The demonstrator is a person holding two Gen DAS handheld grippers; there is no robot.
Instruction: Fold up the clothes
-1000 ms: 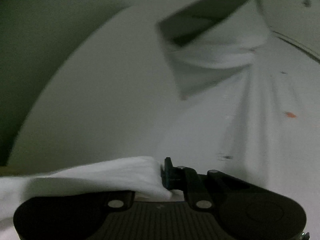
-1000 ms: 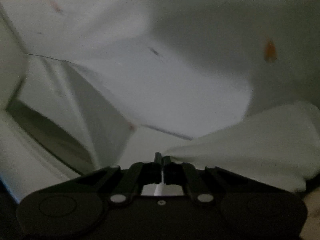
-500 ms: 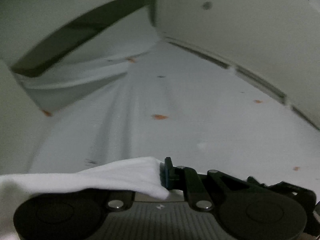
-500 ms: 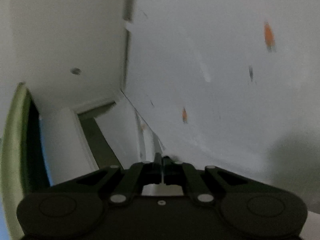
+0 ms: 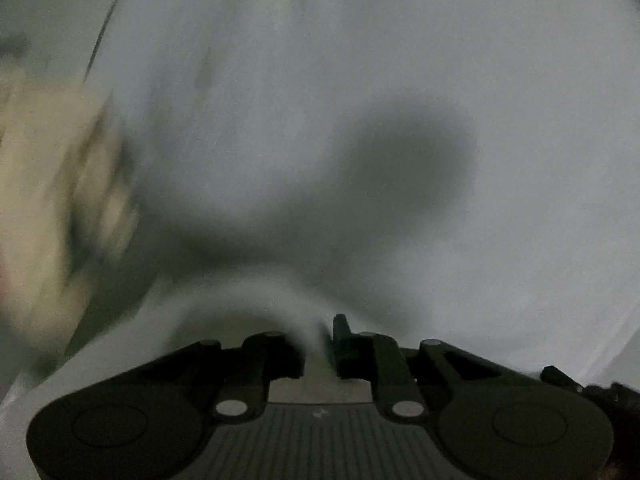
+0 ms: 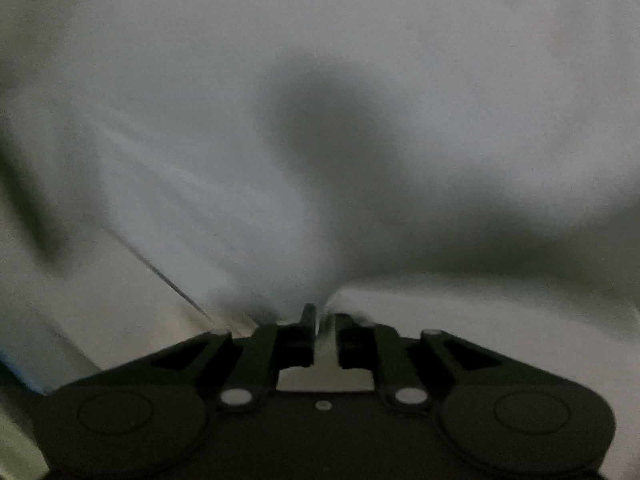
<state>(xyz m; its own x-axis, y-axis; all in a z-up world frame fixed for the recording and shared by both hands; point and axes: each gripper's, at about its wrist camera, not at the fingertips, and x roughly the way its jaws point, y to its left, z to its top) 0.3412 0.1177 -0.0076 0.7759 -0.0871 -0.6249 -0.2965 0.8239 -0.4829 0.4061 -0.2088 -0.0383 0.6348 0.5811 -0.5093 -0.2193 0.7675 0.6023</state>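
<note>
The folding looks like it is only partway done, and both pictures are too blurry to show how many folds are made. The left gripper is pinching the white cloth between nearly closed jaws. The right gripper is pinching the same white cloth too, jaws almost together. The cloth is hanging between them, above a pale surface. It is not lying flat yet, I think.

White cloth is bunching right ahead of the left gripper, blocking its left side; cloth is crowding the right gripper too; blurred pale surface beyond is lying open.
</note>
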